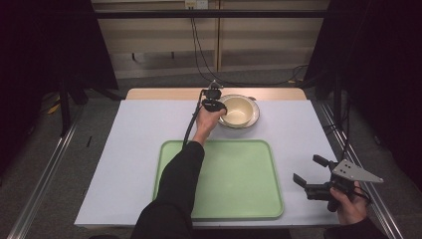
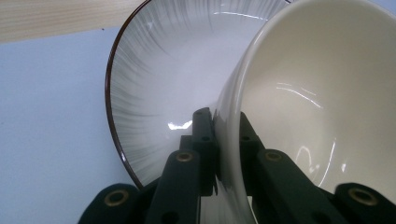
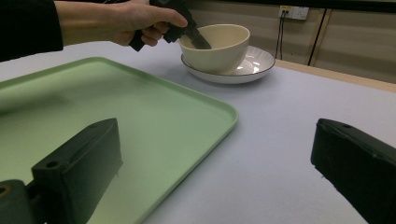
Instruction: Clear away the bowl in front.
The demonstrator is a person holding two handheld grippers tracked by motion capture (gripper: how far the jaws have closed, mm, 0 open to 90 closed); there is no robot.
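Note:
A cream bowl [image 1: 237, 111] sits in a wide striped plate with a dark rim [image 1: 255, 112] at the far middle of the table. My left gripper [image 1: 219, 110] is shut on the bowl's near-left rim [image 2: 229, 116], one jaw inside and one outside. In the right gripper view the bowl [image 3: 215, 46] rests on the plate [image 3: 254, 63], with the left hand [image 3: 126, 21] holding its gripper at the rim. My right gripper [image 1: 306, 174] hangs open over the table's near right corner, with nothing between its jaws.
A light green tray [image 1: 239, 179] lies at the near middle of the white-covered table [image 1: 139, 129], with the left forearm across its left side. A wooden strip [image 1: 164, 93] runs along the far edge. Cables hang at the back.

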